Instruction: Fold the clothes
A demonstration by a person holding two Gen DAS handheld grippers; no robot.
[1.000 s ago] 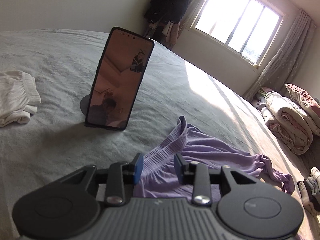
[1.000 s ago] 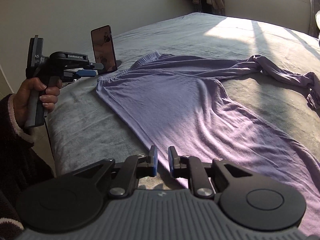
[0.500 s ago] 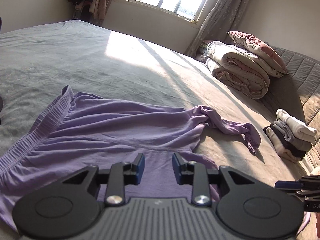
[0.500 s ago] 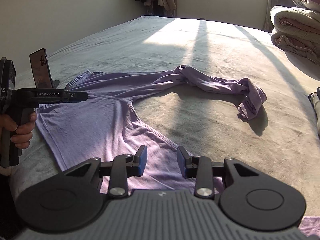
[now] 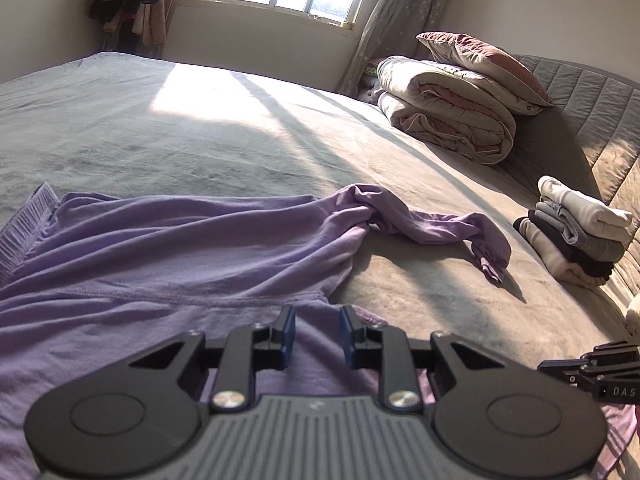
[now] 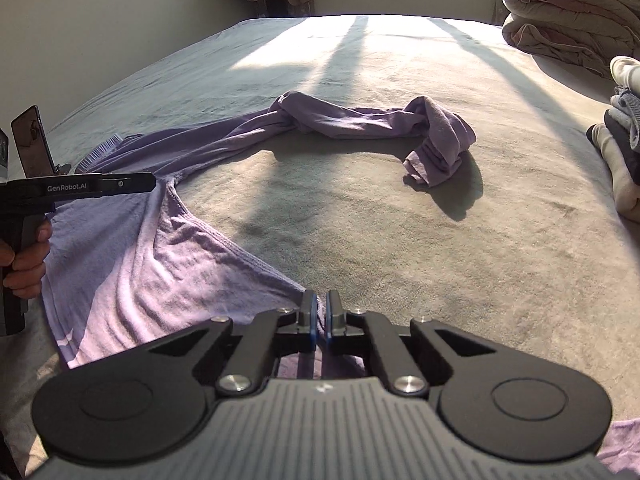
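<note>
Folding is barely starting: the right gripper (image 6: 319, 312) is seemingly pinching the shirt (image 6: 132, 264) edge while the left gripper (image 5: 316, 330), its jaws closing and not yet gripping, is hovering over it; the sleeve (image 6: 436, 140) is lying bunched.

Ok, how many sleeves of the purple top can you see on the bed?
1. One sleeve runs twisted across the bed away from the purple top, its cuff bunched toward the folded pile. The other sleeve isn't visible, possibly hidden under the fabric or out of frame.
</note>
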